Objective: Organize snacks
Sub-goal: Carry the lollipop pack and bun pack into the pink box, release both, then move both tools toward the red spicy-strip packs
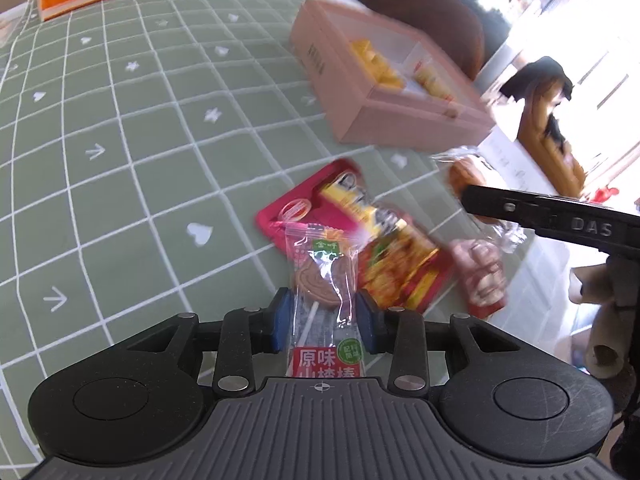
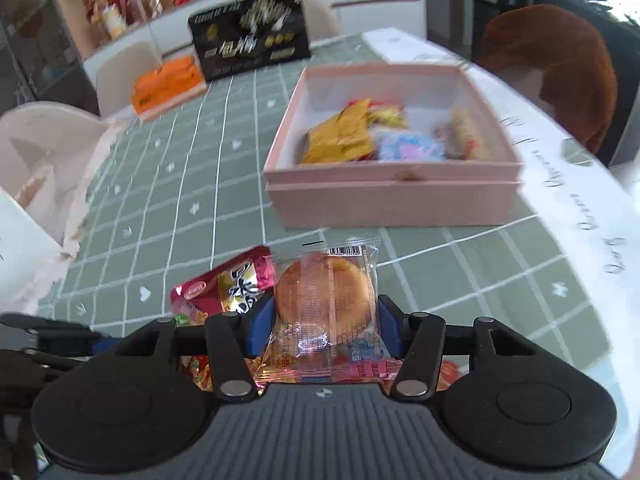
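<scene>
Snack packets (image 2: 224, 288) lie before the box (image 2: 392, 196) — more snacks (image 2: 340, 136) inside.

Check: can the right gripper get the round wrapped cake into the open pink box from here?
Probably yes. The right gripper holds the round wrapped cake, and bare green tablecloth lies between it and the open pink box.

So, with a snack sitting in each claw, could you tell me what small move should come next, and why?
Probably carry the right claw forward over the pink box and release there. Its blue pads bracket the round pastry in its clear wrapper, the box lies open straight ahead with snacks already inside, and the way looks clear. The left claw, with the lollipop between its pads, could follow.
</scene>
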